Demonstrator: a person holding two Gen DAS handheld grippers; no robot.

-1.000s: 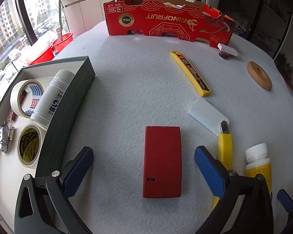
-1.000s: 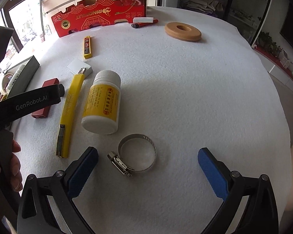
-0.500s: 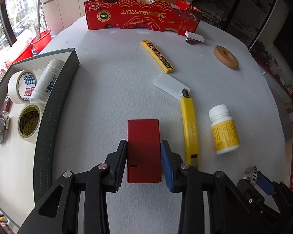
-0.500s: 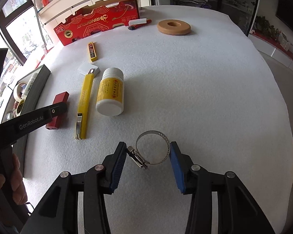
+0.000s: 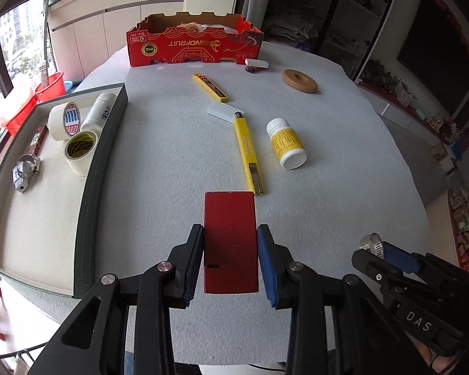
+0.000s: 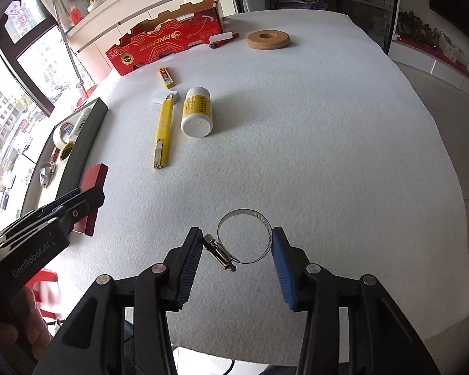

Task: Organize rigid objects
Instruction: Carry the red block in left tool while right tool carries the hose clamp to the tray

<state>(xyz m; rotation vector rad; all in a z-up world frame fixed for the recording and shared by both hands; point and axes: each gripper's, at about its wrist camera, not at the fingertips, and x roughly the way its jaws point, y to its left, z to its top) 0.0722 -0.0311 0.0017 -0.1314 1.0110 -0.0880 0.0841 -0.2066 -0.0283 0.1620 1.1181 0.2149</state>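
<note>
Your table (image 5: 172, 162) is covered in white felt, with a red carton (image 5: 194, 45) at its far edge. On the left sits the tray (image 5: 90, 187), holding two tape rolls (image 5: 78, 143), a white tube (image 5: 98, 111) and a metal clamp (image 5: 26, 172).

Your left gripper (image 5: 229, 257) has its blue pads pressed against both long sides of the red box (image 5: 229, 237), pinching it above the felt just right of the tray wall. Your right gripper (image 6: 237, 250) pinches the hose clamp (image 6: 245, 239): one pad touches the screw housing, the other the band.

Loose on the felt lie the yellow knife (image 5: 248, 153), with its tip on a white card (image 5: 223, 111), and the pill bottle (image 5: 286, 143) on its side just right of it. Farther back are the blade case (image 5: 210, 87), a wooden ring (image 5: 299, 80), a white eraser (image 5: 257, 62) and a red marker (image 5: 252, 69) touching it.
</note>
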